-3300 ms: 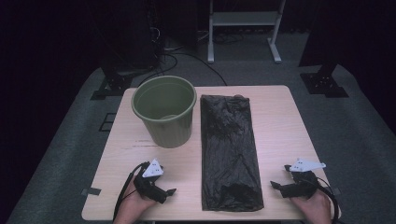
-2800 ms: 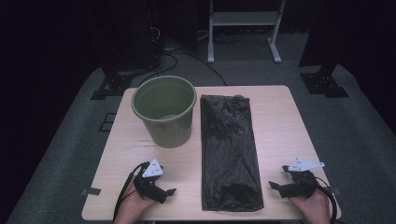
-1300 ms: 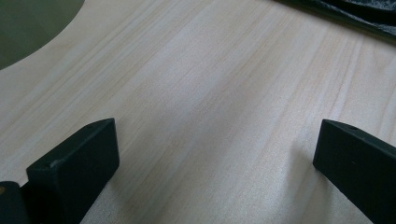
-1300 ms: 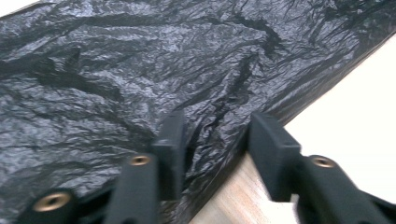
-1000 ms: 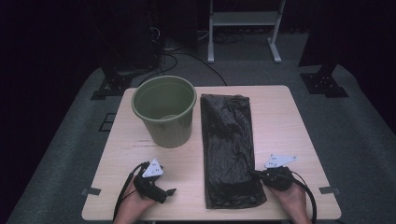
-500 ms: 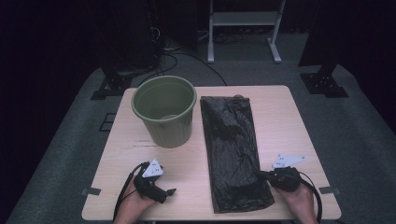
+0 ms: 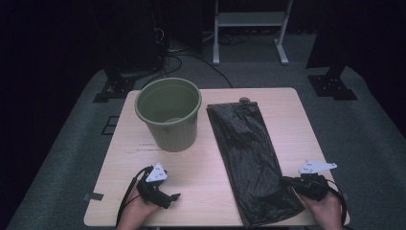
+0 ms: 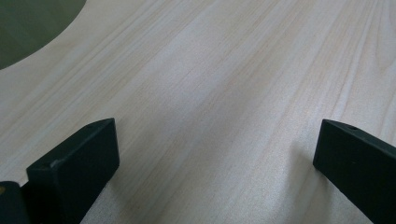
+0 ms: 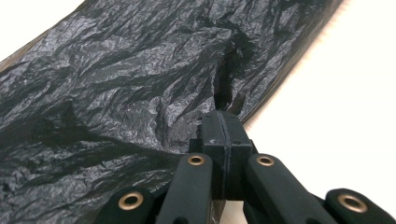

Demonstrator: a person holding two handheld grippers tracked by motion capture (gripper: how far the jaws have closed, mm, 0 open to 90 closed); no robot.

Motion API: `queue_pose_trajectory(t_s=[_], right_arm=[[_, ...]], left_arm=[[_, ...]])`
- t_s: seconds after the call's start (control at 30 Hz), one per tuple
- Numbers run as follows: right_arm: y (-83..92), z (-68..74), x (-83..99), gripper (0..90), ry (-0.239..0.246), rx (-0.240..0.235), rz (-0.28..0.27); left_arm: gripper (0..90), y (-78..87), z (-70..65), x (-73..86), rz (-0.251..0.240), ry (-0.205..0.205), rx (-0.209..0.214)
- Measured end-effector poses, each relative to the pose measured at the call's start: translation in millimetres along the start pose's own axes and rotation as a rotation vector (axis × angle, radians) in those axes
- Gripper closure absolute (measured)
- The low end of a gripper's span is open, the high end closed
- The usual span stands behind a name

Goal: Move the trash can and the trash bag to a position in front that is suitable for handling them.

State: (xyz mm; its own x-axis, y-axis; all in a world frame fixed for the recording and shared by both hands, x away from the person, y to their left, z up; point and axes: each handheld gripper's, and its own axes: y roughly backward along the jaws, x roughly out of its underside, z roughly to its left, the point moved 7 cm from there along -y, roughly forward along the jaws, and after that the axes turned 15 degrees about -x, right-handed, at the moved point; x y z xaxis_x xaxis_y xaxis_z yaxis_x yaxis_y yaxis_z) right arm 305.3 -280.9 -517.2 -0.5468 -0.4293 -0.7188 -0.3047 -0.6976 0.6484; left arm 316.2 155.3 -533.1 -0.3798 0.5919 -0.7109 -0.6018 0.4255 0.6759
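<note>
The black plastic bag (image 7: pixel 249 158) lies flat on the wooden table (image 7: pixel 306 124), a long crinkled strip running from about 12 o'clock at the far side toward 5 o'clock at the near edge. Its surface is glossy and full of fine creases, and its near end slants toward the right. In the right gripper view the bag (image 9: pixel 140 84) shows a raised fold bunched up just ahead of the jaws.

The right gripper (image 7: pixel 291 182) sits at about 4 o'clock on the table, against the bag's right edge near its near end. Its jaws are pressed together, and a pinch of the black film is caught between them at the bag's edge (image 9: pixel 223 122). A hand (image 7: pixel 328 211) holds it from the near side.

The left gripper (image 7: pixel 172 196) rests at about 7 o'clock, well apart from the bag. Its jaws are spread wide, with bare table wood (image 8: pixel 210 93) between them and nothing held.

A green bucket (image 7: pixel 168 114) stands upright at about 11 o'clock, just beside the bag's left edge.
</note>
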Motion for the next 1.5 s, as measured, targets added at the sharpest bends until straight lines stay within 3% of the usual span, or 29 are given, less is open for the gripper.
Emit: queue_pose_trajectory(t_s=[0.27,0.4,0.53,0.57,0.63,0.67,0.7,0.77,0.8,0.93,1.17,1.5], right_arm=[[27.3,-12.9,18.7,89.5,-0.037,0.026,-0.021],[31.9,-15.6,24.2,86.3,-0.041,0.039,-0.023],[36.8,-17.1,22.0,67.3,-0.039,0.082,-0.042],[39.1,-15.5,16.7,56.9,-0.034,0.089,-0.061],[39.6,-14.5,13.6,53.9,-0.035,0.093,-0.07],[37.9,-12.0,7.2,42.4,-0.027,0.089,-0.078],[37.9,-12.0,7.2,42.4,-0.027,0.089,-0.078],[32.7,-8.8,-2.7,28.0,-0.022,0.083,-0.09],[32.7,-8.8,-2.7,28.0,-0.022,0.083,-0.09],[23.4,-5.5,-18.5,9.8,-0.025,0.079,-0.099],[7.7,-0.9,-33.9,0.0,0.01,0.07,-0.073],[-16.0,-2.7,-42.4,0.0,0.015,0.063,-0.041]], left_arm=[[0.0,0.0,0.1,0.0,0.0,0.001,-0.001],[0.0,-0.1,0.1,0.0,0.0,0.002,-0.001],[0.0,-0.1,0.2,0.0,0.0,0.002,-0.001],[0.0,-0.1,0.2,0.0,0.0,0.002,-0.002],[0.0,-0.1,0.2,0.0,0.0,0.002,-0.002],[0.0,-0.1,0.2,0.0,0.0,0.002,-0.002],[0.0,-0.1,0.2,0.0,0.0,0.002,-0.002],[0.0,-0.1,0.2,0.0,0.0,0.002,-0.002],[0.0,-0.1,0.2,0.0,0.0,0.002,-0.002],[0.0,-0.1,0.2,0.0,0.0,0.002,-0.002],[0.0,-0.2,0.2,-0.1,0.0,0.002,-0.002],[0.0,-0.2,0.2,-0.1,0.0,0.003,-0.002]])
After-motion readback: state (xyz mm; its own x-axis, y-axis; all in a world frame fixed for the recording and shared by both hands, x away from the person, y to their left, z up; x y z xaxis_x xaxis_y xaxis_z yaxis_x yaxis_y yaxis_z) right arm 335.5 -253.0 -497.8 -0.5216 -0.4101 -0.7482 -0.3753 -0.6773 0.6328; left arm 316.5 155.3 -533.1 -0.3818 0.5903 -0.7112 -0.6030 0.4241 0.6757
